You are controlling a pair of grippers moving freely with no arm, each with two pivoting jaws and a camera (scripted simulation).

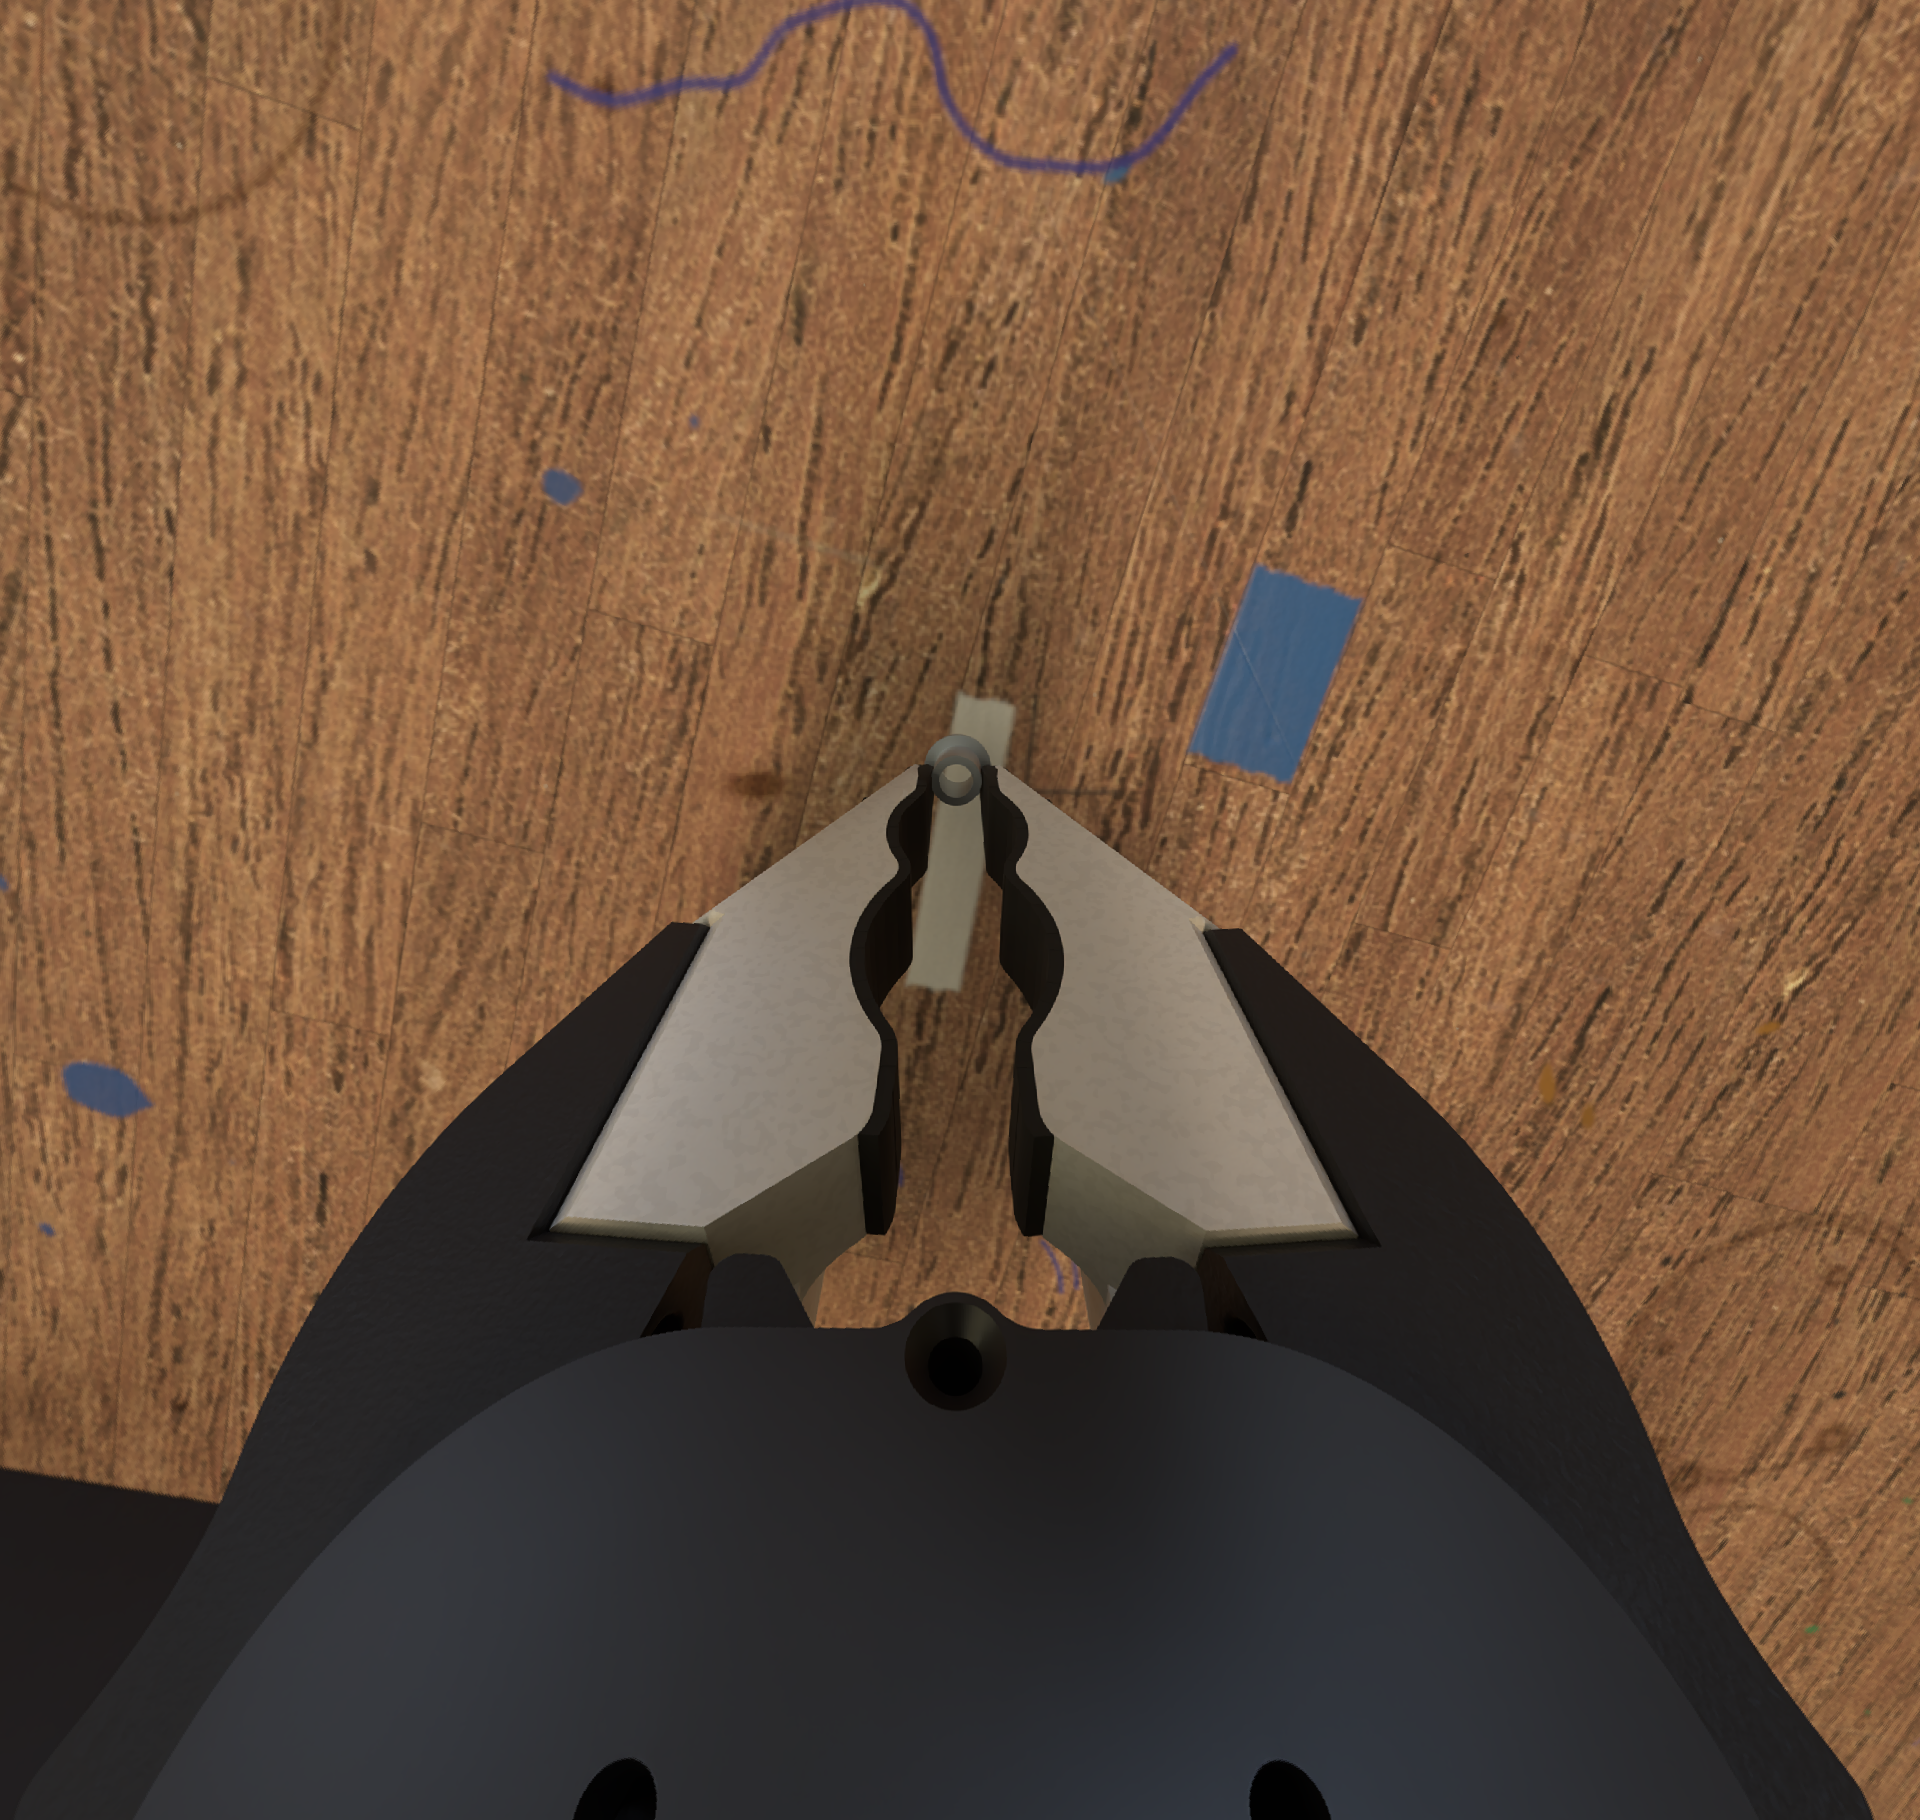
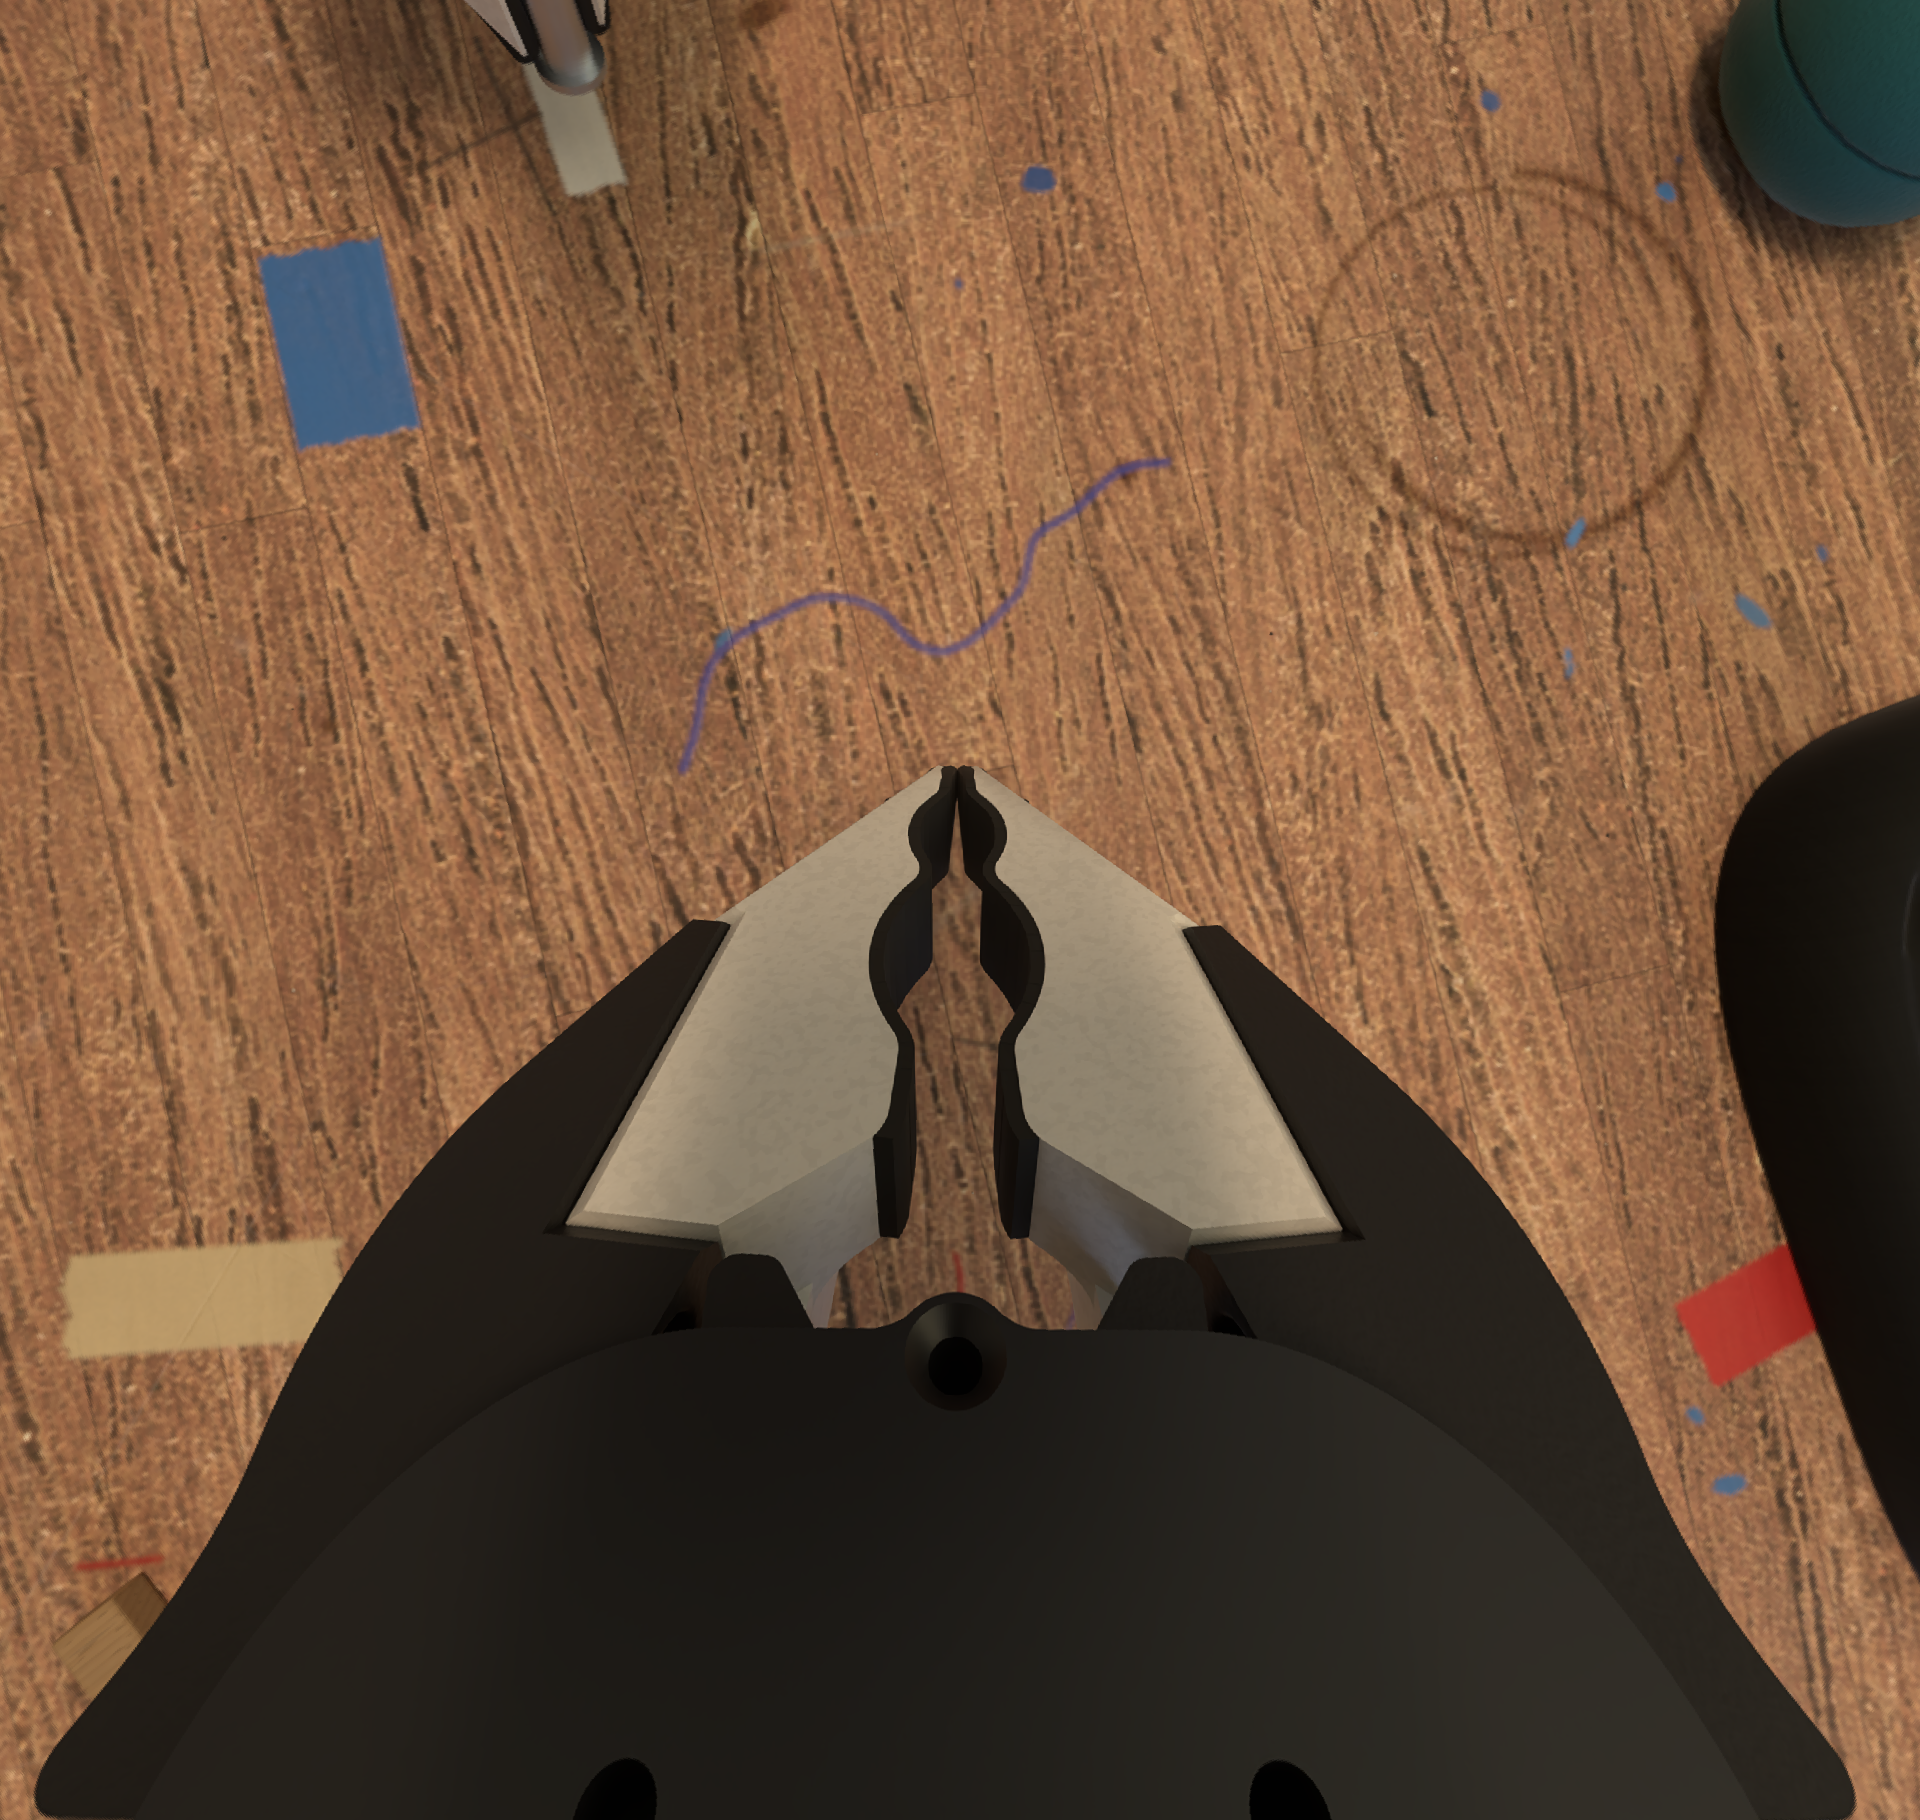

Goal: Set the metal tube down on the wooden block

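The left claw is pinched on the metal tube right at its fingertips, the tube seen end-on (its hollow end faces the camera) above a pale tape strip on the wooden table. The right claw is squeezed together on nothing, tips touching. The wooden block peeks out behind it, to its left, well apart from the tube.

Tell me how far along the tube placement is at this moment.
Done: the left claw is shut on the metal tube, held above the table over a strip of pale tape. Left: carrying it to the wooden block, seen only at the right wrist view's lower-left edge. The right claw is shut and empty.
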